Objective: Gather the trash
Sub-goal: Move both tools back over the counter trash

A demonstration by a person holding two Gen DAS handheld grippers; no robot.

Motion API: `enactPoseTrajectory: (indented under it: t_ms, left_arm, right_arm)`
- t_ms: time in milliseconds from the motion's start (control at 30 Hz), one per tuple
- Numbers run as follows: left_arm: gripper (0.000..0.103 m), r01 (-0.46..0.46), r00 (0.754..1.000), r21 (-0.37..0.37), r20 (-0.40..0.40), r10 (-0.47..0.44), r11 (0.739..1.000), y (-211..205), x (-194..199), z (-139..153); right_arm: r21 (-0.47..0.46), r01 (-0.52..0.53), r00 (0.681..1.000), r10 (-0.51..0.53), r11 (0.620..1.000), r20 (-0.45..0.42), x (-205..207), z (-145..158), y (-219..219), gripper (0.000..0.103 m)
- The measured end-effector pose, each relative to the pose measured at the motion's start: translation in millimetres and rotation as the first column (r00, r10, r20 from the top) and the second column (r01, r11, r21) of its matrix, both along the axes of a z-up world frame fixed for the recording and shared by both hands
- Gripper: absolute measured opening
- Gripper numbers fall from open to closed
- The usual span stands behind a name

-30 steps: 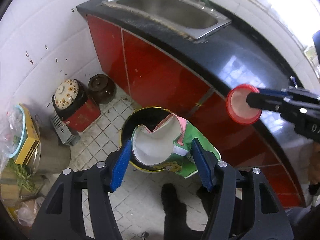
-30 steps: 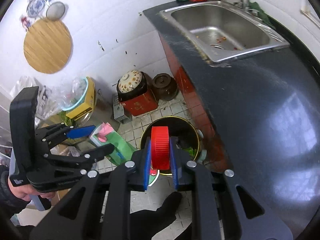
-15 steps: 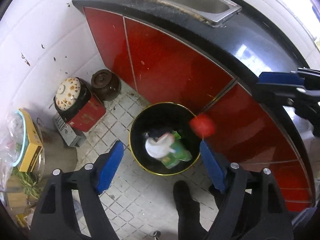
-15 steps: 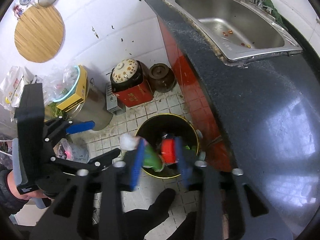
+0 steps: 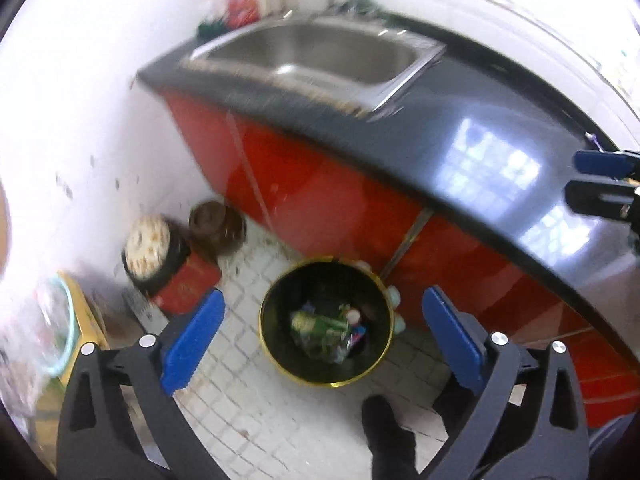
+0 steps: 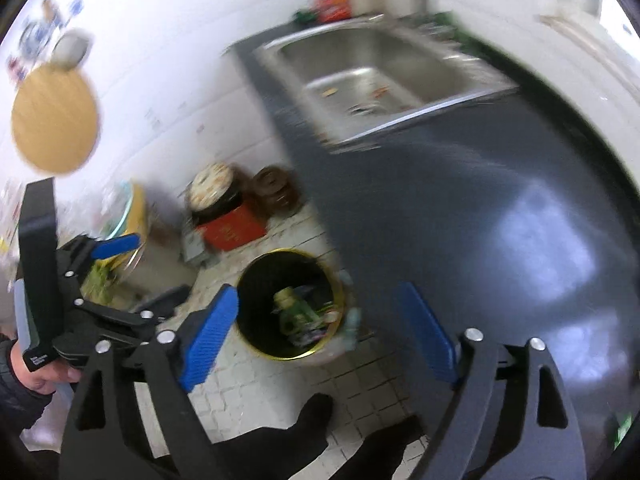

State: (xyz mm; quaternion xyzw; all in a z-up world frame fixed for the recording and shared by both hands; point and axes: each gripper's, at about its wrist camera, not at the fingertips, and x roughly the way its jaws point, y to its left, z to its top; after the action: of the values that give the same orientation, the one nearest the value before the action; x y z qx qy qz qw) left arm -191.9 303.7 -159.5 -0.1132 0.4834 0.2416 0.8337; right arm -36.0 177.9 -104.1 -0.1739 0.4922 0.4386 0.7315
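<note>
A black bin with a gold rim (image 5: 265, 312) stands on the tiled floor against the red cabinet. A crumpled green carton (image 5: 316, 326) lies inside it among other trash, and I cannot pick out the red cap in the blur. My left gripper (image 5: 323, 295) hangs above the bin, its jaws opening wide with nothing between them. The right wrist view shows the same bin rim (image 6: 240, 322) and carton (image 6: 290, 310) under my right gripper (image 6: 317, 292), whose jaws are also opening and hold nothing. Each gripper shows in the other's view: right gripper (image 5: 588, 182), left gripper (image 6: 148, 270).
A black countertop (image 5: 460, 128) with a steel sink (image 5: 320, 56) overhangs the red cabinet (image 5: 320, 192). A lidded pot on a red box (image 5: 152, 248) and a brown jar (image 5: 214, 222) stand by the wall. A person's shoe (image 5: 386, 432) is near the bin.
Both grippers opened and let go: the green carton and the red cap dropped into the bin. Both grippers then drew back from the bin, and the views swung up toward the sink.
</note>
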Motion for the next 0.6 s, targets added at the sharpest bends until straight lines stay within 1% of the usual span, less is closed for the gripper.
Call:
enactPoseTrajectory:
  t_ms: [67, 100, 133, 200, 267, 300, 400, 467, 500, 600]
  left_arm:
    - [0.096, 0.053, 0.998, 0.02, 0.029, -0.054, 0.998, -18.0, 19.0, 14.0]
    - [0.096, 0.1, 0.994, 0.025, 0.049, -0.101, 0.995, -33.5, 36.4, 23.8]
    - [0.096, 0.133, 0.989, 0.025, 0.063, -0.135, 0.991, -46.1, 50.8, 29.7]
    - [0.096, 0.214, 0.972, 0.015, 0.092, -0.215, 0.977, -73.7, 82.1, 40.8]
    - [0.096, 0.279, 0.954, 0.008, 0.113, -0.279, 0.96, -98.9, 107.8, 47.9]
    - [0.096, 0.322, 0.939, 0.002, 0.122, -0.32, 0.947, -117.6, 125.7, 51.6]
    - [0.096, 0.422, 0.899, -0.023, 0.14, -0.415, 0.907, -167.4, 173.1, 60.3]
    - [0.096, 0.467, 0.877, -0.034, 0.15, -0.457, 0.884, -199.2, 195.0, 65.3]
    - [0.096, 0.493, 0.863, -0.044, 0.153, -0.482, 0.869, -217.2, 208.5, 66.7]
    - [0.096, 0.556, 0.826, -0.063, 0.157, -0.542, 0.829, -262.2, 238.6, 67.8]
  right_arm:
    - [0.03, 0.112, 0.992, -0.114, 0.993, 0.051, 21.1, 22.0, -47.9, 0.083]
    - [0.034, 0.152, 0.986, -0.154, 0.988, 0.071, 27.6, 28.4, -64.0, 0.084]
    - [0.043, 0.215, 0.971, -0.218, 0.976, 0.098, 38.0, 38.4, -92.3, 0.084]
    - [0.055, 0.304, 0.943, -0.309, 0.951, 0.126, 54.2, 51.0, -132.8, 0.084]
    - [0.069, 0.403, 0.9, -0.409, 0.913, 0.153, 69.3, 63.7, -182.8, 0.084]
    - [0.071, 0.444, 0.878, -0.449, 0.893, 0.164, 74.9, 68.2, -203.4, 0.084]
    - [0.076, 0.57, 0.794, -0.572, 0.818, 0.205, 91.6, 79.4, -279.4, 0.084]
    - [0.084, 0.621, 0.754, -0.623, 0.779, 0.208, 95.6, 82.7, -319.7, 0.084]
    - [0.086, 0.654, 0.725, -0.655, 0.751, 0.212, 98.9, 83.9, -343.6, 0.084]
    - [0.088, 0.707, 0.674, -0.707, 0.701, 0.217, 103.5, 82.4, -392.1, 0.084]
